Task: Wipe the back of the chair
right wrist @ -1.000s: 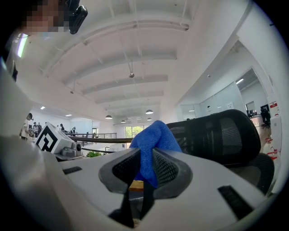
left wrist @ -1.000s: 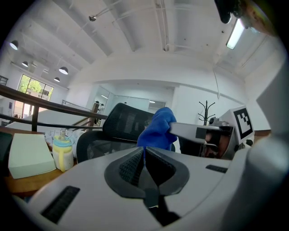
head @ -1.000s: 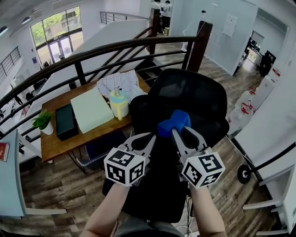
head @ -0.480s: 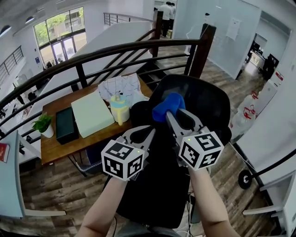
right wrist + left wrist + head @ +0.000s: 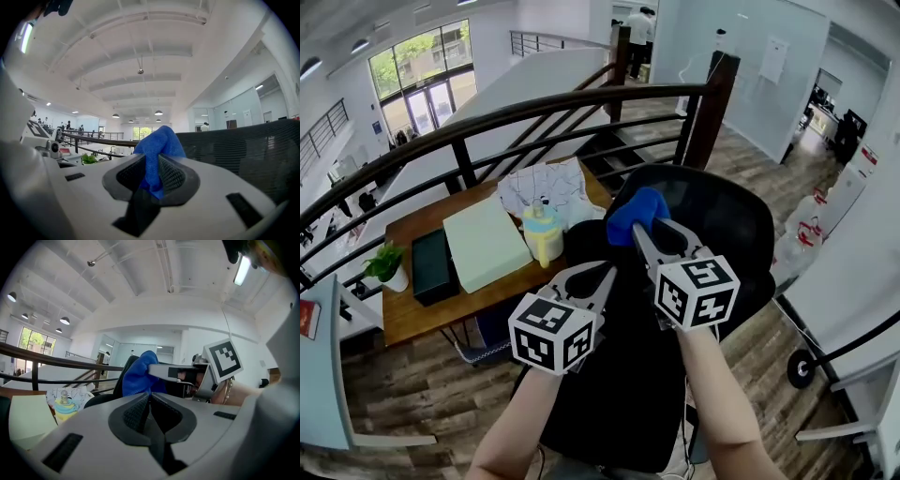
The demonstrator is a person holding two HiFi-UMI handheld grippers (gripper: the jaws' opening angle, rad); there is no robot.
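Mid-wipe, I'd say: the fingers of the right gripper [image 5: 640, 228] pinch a crumpled blue cloth [image 5: 637, 208] at the upper edge of the black mesh chair back [image 5: 722, 220], those of the left gripper [image 5: 606, 274] are closed on nothing, and next it wants a pressed sweep across.

The room is bright. Daylight comes in through the big windows [image 5: 417, 70] and round ceiling lamps [image 5: 158, 113] glow. Both gripper views bend into a circle with black corners. Close up, the jaws look a bit blurry. The head view curves at its edges
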